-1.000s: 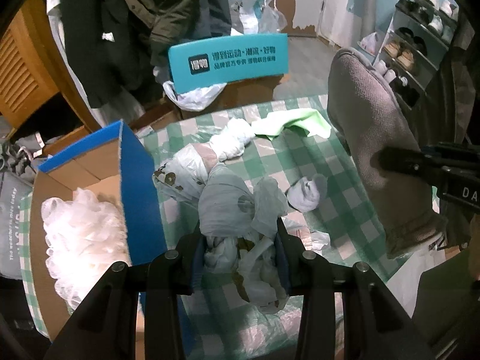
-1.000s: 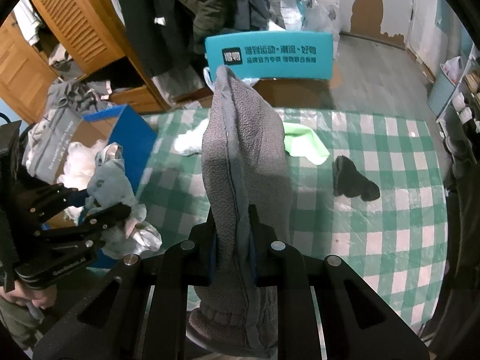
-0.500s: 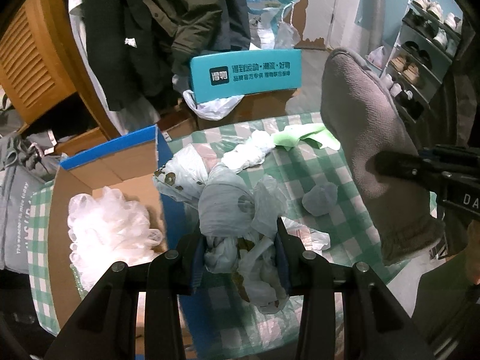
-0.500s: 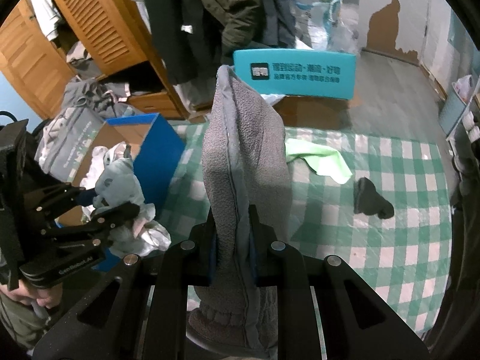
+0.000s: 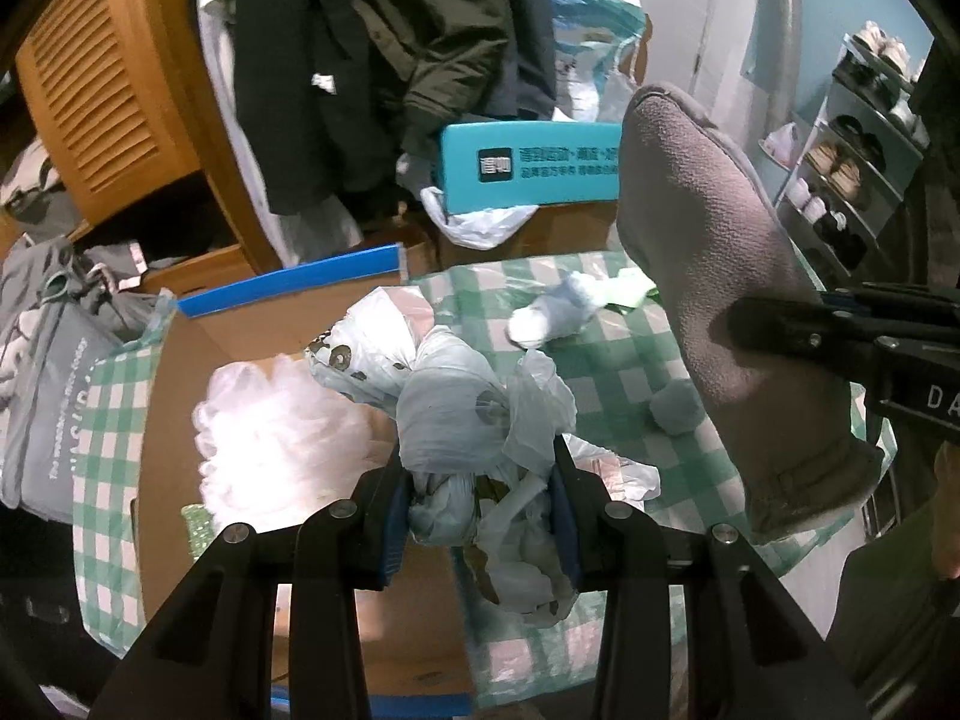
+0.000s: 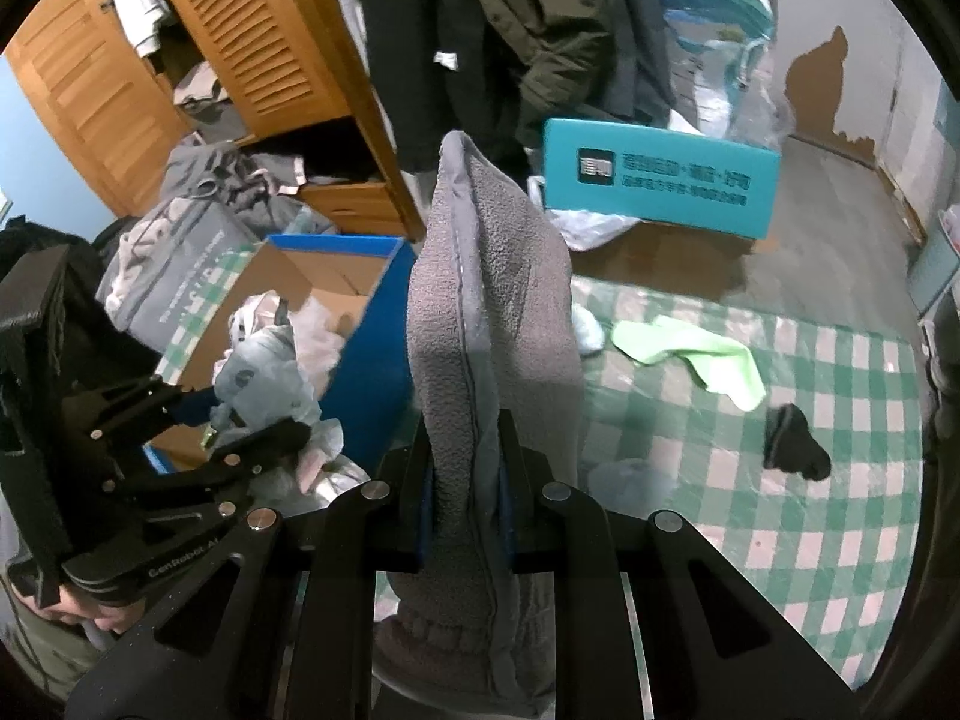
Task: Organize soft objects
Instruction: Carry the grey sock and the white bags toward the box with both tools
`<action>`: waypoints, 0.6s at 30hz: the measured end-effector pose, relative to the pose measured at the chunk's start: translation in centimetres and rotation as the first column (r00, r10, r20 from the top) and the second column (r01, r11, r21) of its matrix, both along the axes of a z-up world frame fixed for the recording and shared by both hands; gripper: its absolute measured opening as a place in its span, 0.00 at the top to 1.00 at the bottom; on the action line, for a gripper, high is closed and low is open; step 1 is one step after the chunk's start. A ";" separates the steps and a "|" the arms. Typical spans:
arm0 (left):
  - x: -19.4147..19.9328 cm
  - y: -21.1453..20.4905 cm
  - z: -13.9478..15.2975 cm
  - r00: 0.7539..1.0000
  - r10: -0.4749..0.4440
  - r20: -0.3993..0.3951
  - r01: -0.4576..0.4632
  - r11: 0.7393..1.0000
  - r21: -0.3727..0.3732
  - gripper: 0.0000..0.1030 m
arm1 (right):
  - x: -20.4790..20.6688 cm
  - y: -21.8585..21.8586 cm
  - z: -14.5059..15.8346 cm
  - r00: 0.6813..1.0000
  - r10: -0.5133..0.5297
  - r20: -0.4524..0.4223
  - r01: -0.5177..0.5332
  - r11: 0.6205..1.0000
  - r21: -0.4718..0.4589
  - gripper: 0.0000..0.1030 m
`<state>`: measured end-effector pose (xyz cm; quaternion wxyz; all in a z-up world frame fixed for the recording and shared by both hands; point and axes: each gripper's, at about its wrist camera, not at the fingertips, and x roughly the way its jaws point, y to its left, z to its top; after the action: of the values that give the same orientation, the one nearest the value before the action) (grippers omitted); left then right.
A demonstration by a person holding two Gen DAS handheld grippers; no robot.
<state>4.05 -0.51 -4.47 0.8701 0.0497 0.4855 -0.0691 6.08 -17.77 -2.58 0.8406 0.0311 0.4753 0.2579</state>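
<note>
Grey fleece mitten (image 6: 492,324) upright in right tongs (image 6: 465,498), plastic bags (image 5: 474,420) in left tongs (image 5: 480,498)

I see the desk (image 6: 840,516) covered by a green-and-white checked cloth (image 6: 750,540). Lying on it: a light green cloth (image 6: 690,354), a small black item (image 6: 795,441) near the right edge, a white sock (image 5: 555,312) at the far side, and a grey-blue balled sock (image 5: 675,411). An open cardboard box (image 6: 372,372) with blue outer walls stands at the desk's left end.
</note>
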 end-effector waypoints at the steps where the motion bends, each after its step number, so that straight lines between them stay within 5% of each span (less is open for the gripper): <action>1: -0.1 0.5 0.1 1.000 0.007 0.002 -0.007 1.000 0.000 0.61 | 0.0 0.3 0.1 1.000 0.004 0.002 -0.004 1.000 -0.001 0.86; 18: -1.4 9.2 0.4 0.990 0.142 0.015 -0.142 0.990 -0.012 0.61 | 1.0 8.2 1.3 0.995 0.095 0.004 -0.095 0.995 0.032 0.86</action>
<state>2.70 8.71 -4.11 0.8768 0.0110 0.4806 -0.0093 7.08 -9.60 -1.25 0.8274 0.0216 0.4710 0.3052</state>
